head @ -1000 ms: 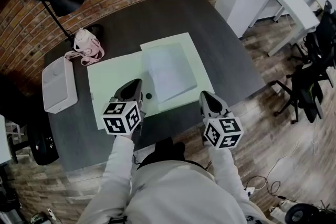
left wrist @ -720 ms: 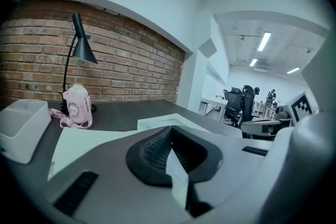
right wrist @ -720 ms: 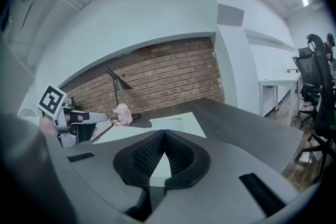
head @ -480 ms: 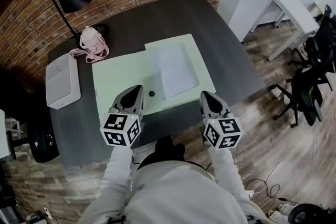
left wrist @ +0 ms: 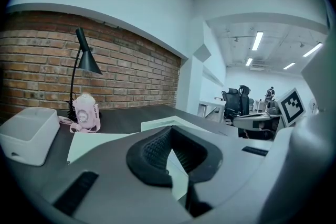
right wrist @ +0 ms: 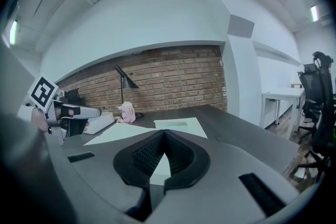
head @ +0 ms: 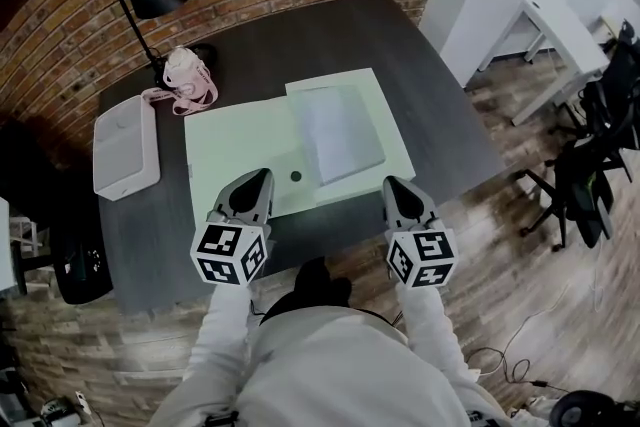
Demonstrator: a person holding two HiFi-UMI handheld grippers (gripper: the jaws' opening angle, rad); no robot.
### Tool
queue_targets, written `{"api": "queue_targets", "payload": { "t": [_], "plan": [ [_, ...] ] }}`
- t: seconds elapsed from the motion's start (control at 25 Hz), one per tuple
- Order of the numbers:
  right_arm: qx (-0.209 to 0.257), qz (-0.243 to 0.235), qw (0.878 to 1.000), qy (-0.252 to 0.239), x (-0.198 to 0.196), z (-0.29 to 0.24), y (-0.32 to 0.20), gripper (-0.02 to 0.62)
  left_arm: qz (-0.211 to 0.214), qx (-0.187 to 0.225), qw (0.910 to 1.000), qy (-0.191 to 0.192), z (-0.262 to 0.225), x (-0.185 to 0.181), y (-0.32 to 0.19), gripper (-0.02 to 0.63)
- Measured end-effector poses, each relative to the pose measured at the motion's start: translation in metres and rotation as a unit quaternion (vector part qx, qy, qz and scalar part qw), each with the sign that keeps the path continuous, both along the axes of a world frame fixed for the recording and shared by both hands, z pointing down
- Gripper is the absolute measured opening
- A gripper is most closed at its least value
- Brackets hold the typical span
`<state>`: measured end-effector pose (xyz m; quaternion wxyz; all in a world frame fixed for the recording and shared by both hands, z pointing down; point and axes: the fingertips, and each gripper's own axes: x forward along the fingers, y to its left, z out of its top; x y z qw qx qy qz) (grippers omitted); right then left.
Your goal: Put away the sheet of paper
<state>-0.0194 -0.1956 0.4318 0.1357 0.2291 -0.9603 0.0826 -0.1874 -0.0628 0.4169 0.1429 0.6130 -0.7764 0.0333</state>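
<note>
Head view: one sheet of paper (head: 340,130) is being shown lengthwise away from the person; left gripper (head: 262,174) and right gripper (head: 392,183) are being held pressed together, empty.

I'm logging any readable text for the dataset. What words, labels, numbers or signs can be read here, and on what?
No readable text anywhere.
Marker cubes: black-and-white square patterns only, no letters.
Sheet of paper: any print too faint to read.
Pink pouch: round patch, too blurred to read.
</note>
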Motion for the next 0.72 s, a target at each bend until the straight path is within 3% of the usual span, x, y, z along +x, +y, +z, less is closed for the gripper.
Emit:
{"api": "queue_targets", "payload": {
  "t": [0.72],
  "plan": [
    [0.005,-0.008,1.000,-0.001,-0.008,0.001,0.000,0.026,0.020,0.005,0.9998,0.001,0.003,0.003,-0.008,0.017]
  ]
}}
